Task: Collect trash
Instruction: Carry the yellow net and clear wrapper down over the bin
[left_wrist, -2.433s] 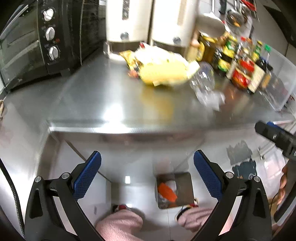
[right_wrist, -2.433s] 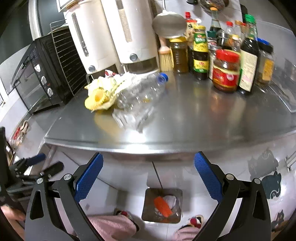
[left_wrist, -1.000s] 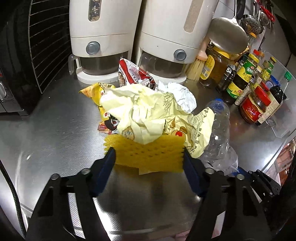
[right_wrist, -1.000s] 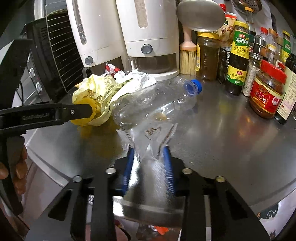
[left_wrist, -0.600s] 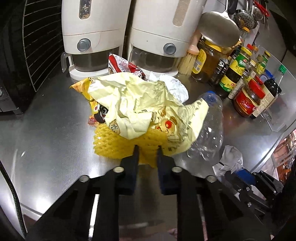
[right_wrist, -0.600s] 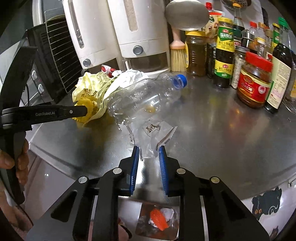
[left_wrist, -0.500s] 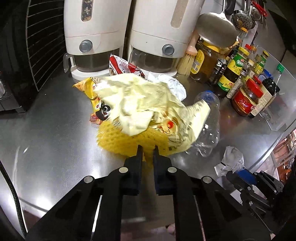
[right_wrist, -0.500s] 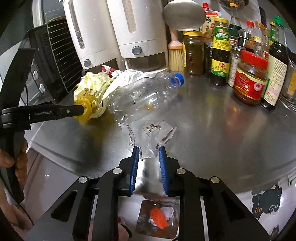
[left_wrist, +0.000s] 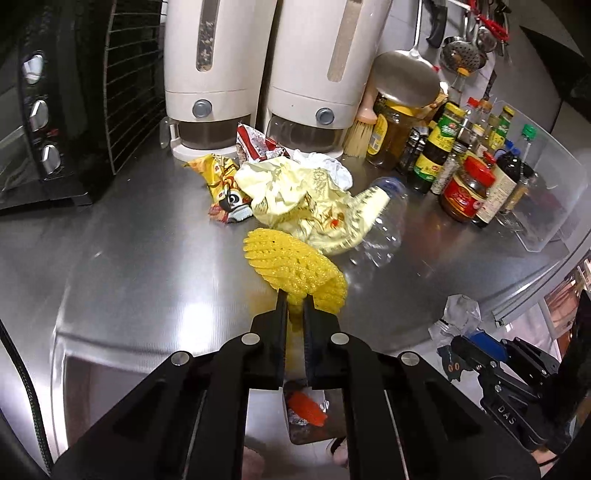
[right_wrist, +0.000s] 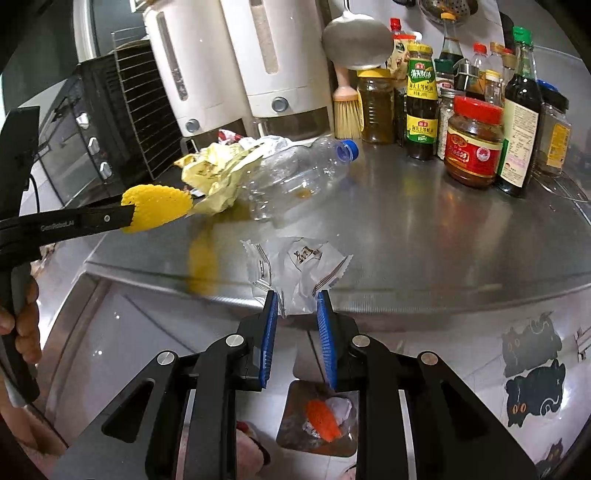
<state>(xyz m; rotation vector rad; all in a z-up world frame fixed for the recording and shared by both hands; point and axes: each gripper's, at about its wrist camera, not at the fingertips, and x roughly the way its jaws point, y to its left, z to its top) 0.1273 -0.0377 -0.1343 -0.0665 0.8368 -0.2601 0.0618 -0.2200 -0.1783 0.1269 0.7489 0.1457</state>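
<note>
My left gripper (left_wrist: 294, 300) is shut on a yellow foam net (left_wrist: 291, 263) and holds it above the steel counter's front edge; the net also shows in the right wrist view (right_wrist: 157, 206). My right gripper (right_wrist: 296, 299) is shut on a clear plastic wrapper (right_wrist: 295, 267) at the counter edge; the wrapper also shows in the left wrist view (left_wrist: 458, 314). On the counter lie a crumpled pale yellow wrapper (left_wrist: 314, 206), a snack packet (left_wrist: 221, 184), a white tissue (left_wrist: 328, 166) and an empty clear bottle (right_wrist: 295, 177). A trash bin (right_wrist: 321, 417) stands on the floor below.
Two white dispensers (left_wrist: 258, 66) and a black toaster oven (left_wrist: 48, 110) stand at the back and left. Sauce bottles and jars (right_wrist: 472, 144) crowd the back right. A brush (right_wrist: 347, 110) and a ladle (right_wrist: 358, 37) stand beside them.
My left gripper pulled the yellow net back out of the pile toward the counter edge. My right gripper drew back with the clear wrapper, lifting it clear of the bottle.
</note>
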